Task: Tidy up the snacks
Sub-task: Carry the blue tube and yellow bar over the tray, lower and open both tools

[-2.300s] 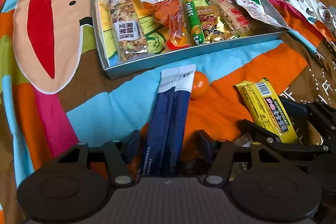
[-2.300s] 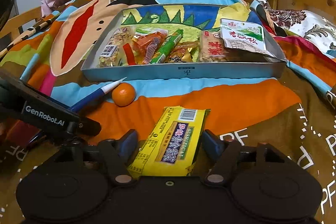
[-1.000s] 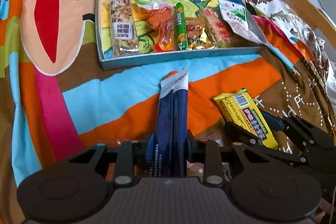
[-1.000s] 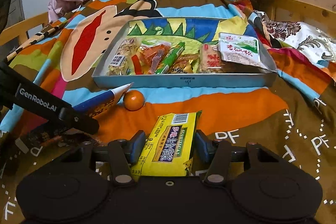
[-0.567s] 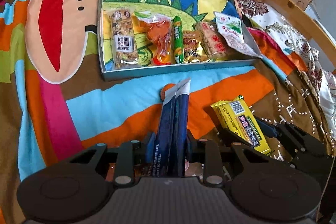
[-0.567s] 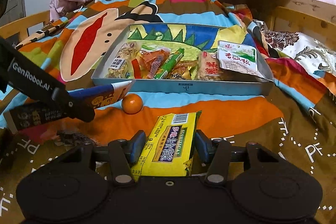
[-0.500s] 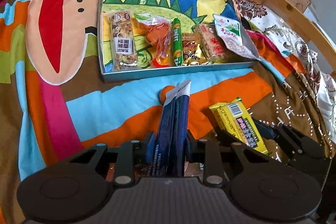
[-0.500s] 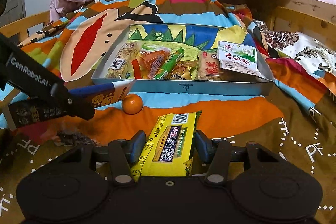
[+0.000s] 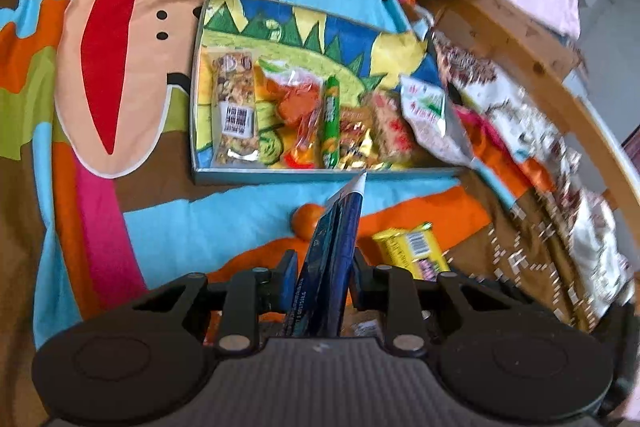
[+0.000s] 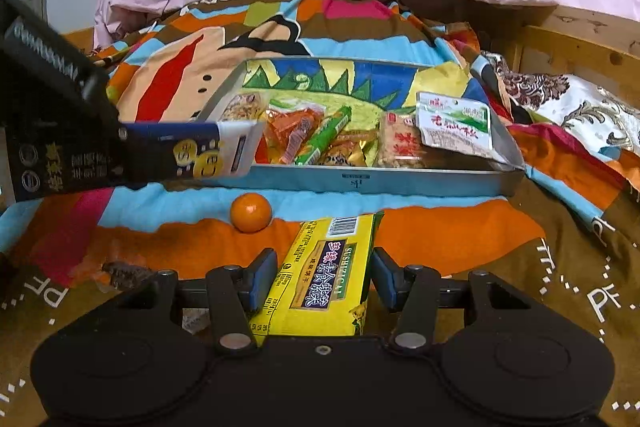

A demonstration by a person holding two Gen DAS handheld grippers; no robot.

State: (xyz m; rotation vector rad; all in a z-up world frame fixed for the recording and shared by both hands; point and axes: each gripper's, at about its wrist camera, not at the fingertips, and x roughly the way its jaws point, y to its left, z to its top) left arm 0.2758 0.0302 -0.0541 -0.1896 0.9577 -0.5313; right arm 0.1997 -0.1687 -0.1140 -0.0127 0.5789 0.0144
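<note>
A bright cartoon-print bedspread [image 10: 460, 227] covers the bed and fills both views. On it, at centre frame in the right wrist view, lies the shallow grey tray [image 10: 360, 183], with a row of snack packets along its near side: a nut bar [image 9: 234, 107] at the left, a green stick [image 10: 324, 135] in the middle, a white-and-green pouch [image 10: 454, 125] propped on the right wall.

The left hand-held gripper [image 9: 322, 277] is clamped on a dark blue packet [image 10: 172, 151], its jaws closing a touch tighter; the packet hangs clear of the bedspread at the left of the right wrist view, its white end just over the tray's near-left corner. The right hand-held gripper [image 10: 324, 279] straddles a yellow packet [image 10: 328, 275] at lower centre; whether its pads actually press on it I cannot tell. A small orange [image 10: 251, 211] sits on the bedspread between that packet and the tray.

The step in hand looks like carrying the blue packet to the tray. Next it wants lowering into a free strip and releasing flat.
</note>
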